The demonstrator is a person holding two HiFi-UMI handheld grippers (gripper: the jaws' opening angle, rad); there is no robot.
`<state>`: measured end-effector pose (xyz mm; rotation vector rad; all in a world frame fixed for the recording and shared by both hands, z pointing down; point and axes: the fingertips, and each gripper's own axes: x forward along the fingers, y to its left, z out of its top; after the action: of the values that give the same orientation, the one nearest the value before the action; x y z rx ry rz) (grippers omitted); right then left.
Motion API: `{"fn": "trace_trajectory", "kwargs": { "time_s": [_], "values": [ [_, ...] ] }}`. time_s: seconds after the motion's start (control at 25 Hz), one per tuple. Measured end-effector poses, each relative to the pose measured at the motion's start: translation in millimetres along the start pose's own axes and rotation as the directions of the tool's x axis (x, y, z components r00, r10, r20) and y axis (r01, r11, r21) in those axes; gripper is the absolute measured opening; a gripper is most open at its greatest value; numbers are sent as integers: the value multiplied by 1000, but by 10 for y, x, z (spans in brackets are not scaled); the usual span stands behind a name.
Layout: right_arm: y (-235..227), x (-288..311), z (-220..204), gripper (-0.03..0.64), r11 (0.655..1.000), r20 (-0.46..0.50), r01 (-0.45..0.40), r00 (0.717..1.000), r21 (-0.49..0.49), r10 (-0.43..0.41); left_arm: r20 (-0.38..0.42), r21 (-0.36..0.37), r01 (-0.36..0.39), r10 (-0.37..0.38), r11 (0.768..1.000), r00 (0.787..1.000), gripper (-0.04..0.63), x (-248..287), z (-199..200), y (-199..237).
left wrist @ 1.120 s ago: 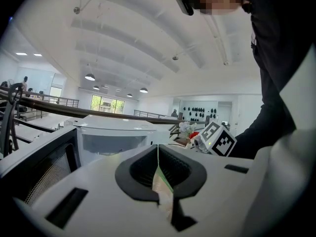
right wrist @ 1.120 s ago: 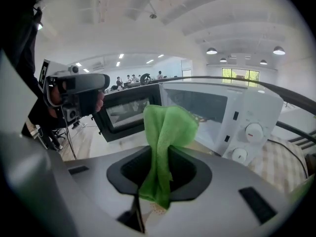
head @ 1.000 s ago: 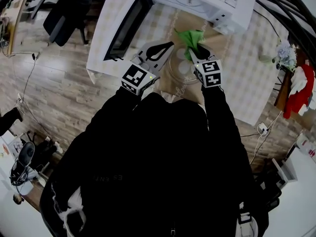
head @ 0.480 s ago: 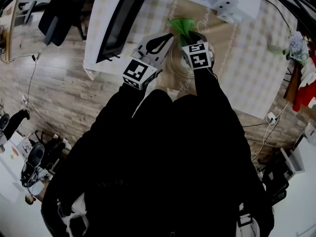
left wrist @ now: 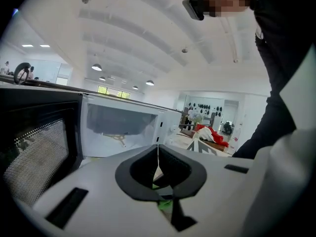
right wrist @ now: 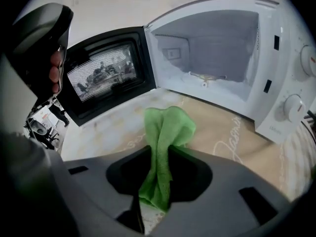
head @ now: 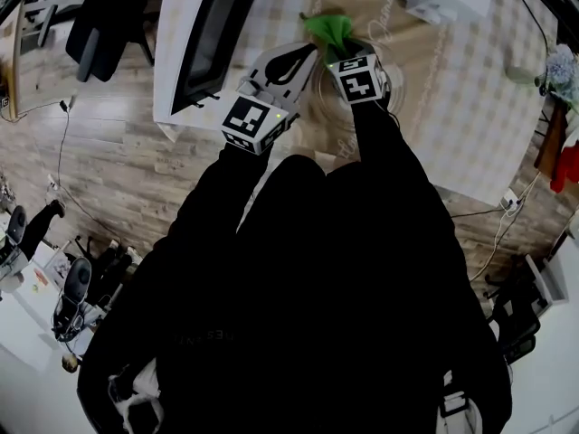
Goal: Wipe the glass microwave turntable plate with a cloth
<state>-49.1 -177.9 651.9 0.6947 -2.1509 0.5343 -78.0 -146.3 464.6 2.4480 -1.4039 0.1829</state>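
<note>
Nearest the person, the left gripper (head: 306, 60) has its jaws drawn together to a thin slit, and its own view shows only a sliver of beige and green through that slit; whether the plate's rim is caught there cannot be told. Just beside it the right gripper (head: 341, 51) is clamped on the green cloth (head: 327, 28), which in the right gripper view (right wrist: 160, 154) runs up between the jaws and bunches out past their tips (right wrist: 167, 127). The glass plate (head: 393, 83) lies on the beige mat (right wrist: 222, 127) under the right gripper, its rim showing to the right of that gripper's marker cube; the cloth's free end sits past the plate's far edge, toward the microwave, and whether it touches the glass cannot be told. A hand (right wrist: 53, 70) grips the left gripper's handle at the left edge of the right gripper view. Farther off the microwave (right wrist: 212, 53) stands with its door (right wrist: 106, 78) swung wide to the left, the turntable support (right wrist: 205, 77) on the cavity floor, all on a checked table (head: 452, 125)
</note>
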Motion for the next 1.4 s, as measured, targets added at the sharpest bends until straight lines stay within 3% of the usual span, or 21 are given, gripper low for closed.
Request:
{"fn": "trace_trajectory", "kwargs": {
  "time_s": [0.68, 1.4],
  "values": [
    [-301, -180, -229, 112, 995, -8, 72, 997, 69, -72, -22, 24, 45, -45, 999, 999, 21, 77, 6, -225],
    [-941, -691, -853, 112, 962, -21, 193, 981, 195, -193, -30, 61, 134, -132, 989, 991, 21, 305, 74, -607]
  ]
}}
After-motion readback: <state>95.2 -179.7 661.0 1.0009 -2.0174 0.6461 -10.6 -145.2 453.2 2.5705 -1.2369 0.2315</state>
